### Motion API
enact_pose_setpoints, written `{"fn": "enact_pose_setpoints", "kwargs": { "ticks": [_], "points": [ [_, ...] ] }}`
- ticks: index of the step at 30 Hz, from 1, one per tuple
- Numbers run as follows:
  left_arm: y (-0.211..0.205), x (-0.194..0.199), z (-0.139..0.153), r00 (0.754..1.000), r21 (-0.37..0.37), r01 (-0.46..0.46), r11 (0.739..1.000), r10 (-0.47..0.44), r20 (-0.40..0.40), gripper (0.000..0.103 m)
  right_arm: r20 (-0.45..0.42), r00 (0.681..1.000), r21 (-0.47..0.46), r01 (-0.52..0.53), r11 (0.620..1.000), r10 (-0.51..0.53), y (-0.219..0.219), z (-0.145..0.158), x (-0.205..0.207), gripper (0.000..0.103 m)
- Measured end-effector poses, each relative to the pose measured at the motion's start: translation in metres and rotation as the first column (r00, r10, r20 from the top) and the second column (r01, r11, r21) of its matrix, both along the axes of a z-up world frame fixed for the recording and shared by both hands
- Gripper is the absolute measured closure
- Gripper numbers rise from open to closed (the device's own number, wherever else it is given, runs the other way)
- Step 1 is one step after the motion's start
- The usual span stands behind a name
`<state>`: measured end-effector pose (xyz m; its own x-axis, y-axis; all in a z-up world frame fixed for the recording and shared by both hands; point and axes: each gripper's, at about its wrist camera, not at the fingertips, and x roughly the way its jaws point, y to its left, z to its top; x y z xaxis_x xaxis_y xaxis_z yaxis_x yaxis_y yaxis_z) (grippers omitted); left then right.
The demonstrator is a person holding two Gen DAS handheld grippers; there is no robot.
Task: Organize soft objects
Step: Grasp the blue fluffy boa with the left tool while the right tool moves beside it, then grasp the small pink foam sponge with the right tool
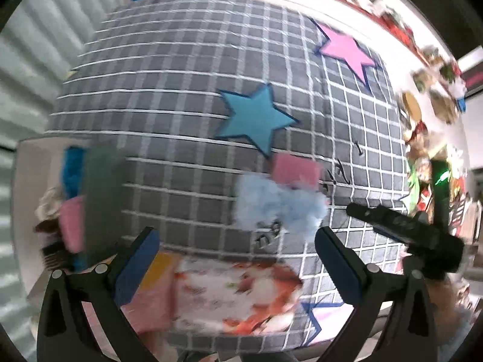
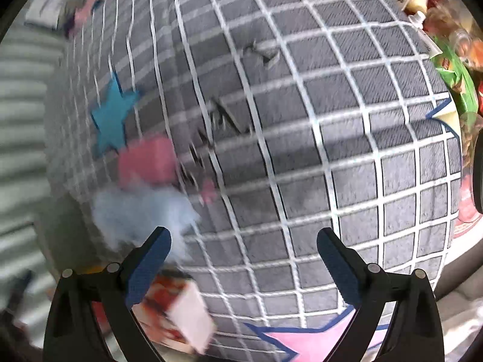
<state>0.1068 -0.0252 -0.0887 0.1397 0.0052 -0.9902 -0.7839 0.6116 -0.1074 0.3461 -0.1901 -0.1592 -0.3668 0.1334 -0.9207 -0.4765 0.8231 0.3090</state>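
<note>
A fluffy light-blue soft thing (image 1: 279,203) lies on the grey checked cloth (image 1: 181,105), with a pink sponge block (image 1: 295,170) touching its far side. A red-and-white printed packet (image 1: 238,295) lies between my left gripper's fingers. My left gripper (image 1: 237,268) is open and empty above it. At the left, a white bin (image 1: 27,181) holds blue, green and pink soft pieces (image 1: 90,199). In the right wrist view the blue fluff (image 2: 142,211), pink block (image 2: 148,160) and packet (image 2: 178,307) sit to the left. My right gripper (image 2: 244,267) is open and empty over bare cloth.
Blue (image 1: 256,117) and pink (image 1: 347,51) star patches mark the cloth. The other gripper's black body (image 1: 407,235) shows at the right. Snack packets and clutter (image 1: 431,157) crowd the table's right edge, also seen in the right wrist view (image 2: 452,69).
</note>
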Motion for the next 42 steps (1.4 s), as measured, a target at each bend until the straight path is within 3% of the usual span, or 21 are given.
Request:
{"fn": "enact_pose_setpoints", "kwargs": {
  "ticks": [3,5,11,16,23,27,33,35,37,42],
  "points": [
    [-0.008,0.023,-0.029,1.000,-0.010,0.001,1.000,-0.001,0.002,0.000,-0.014,1.000,0.023,0.005,1.000,-0.004,0.004,0.011,0.016,0.005],
    [-0.006,0.032,-0.049,0.999,-0.058,-0.050,0.997,0.050,0.004,0.000,-0.026,1.000,0.024,0.012,1.000,-0.011,0.004,0.008,0.015,0.005],
    [-0.006,0.041,-0.097,0.972,-0.158,-0.235,0.959,0.230,-0.048,0.000,-0.067,0.997,-0.003,0.026,1.000,-0.026,-0.042,0.001,0.038,0.005],
    [-0.007,0.045,-0.127,0.951,-0.201,-0.302,0.932,0.282,-0.124,0.000,-0.086,0.996,-0.016,0.026,1.000,-0.027,-0.027,-0.011,0.035,0.005],
    [0.004,0.033,-0.118,0.957,-0.072,-0.214,0.974,0.194,-0.218,0.000,-0.085,0.996,0.010,0.003,1.000,-0.002,-0.004,-0.007,0.024,0.005],
    [0.010,0.037,-0.118,0.962,-0.075,-0.178,0.981,0.158,-0.221,0.004,-0.093,0.996,0.040,-0.014,0.999,0.018,0.017,-0.005,0.015,0.005],
    [0.011,0.042,-0.124,0.977,-0.193,-0.195,0.962,0.173,-0.125,0.041,-0.084,0.995,0.068,-0.047,0.997,0.052,0.050,-0.001,0.005,0.005],
    [0.012,0.036,-0.121,0.982,-0.216,-0.181,0.959,0.165,-0.090,0.060,-0.081,0.995,0.071,-0.053,0.996,0.059,0.057,-0.002,0.005,0.005],
    [0.015,0.032,-0.113,0.983,-0.217,-0.177,0.960,0.164,-0.076,0.063,-0.079,0.995,0.072,-0.062,0.995,0.068,0.067,-0.004,0.003,0.005],
    [0.014,0.012,-0.074,0.984,-0.127,-0.167,0.978,0.158,-0.078,0.063,-0.061,0.991,0.072,-0.116,0.991,0.120,0.096,-0.012,-0.005,0.005]
  ]
}}
